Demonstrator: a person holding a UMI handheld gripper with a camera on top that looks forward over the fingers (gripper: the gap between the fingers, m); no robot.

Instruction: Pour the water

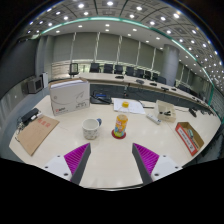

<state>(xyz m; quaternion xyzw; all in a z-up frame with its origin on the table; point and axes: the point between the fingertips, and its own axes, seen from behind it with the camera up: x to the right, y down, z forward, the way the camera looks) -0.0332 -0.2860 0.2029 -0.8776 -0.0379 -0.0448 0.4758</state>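
Note:
A white mug [91, 128] stands on the pale round table [110, 160], handle to the right. Beside it to the right stands a small yellow and orange bottle [120, 125], upright. My gripper [112, 160] is open and empty, its two fingers with magenta pads [76, 157] spread wide. Both the mug and the bottle are well beyond the fingertips, with bare table between.
A brown envelope [36, 134] lies at the table's left. A white box [70, 96] stands behind the mug. A cardboard box [166, 111] and a red-brown packet [189, 136] lie at the right. Papers [127, 104] lie at the back; office desks and chairs stand beyond.

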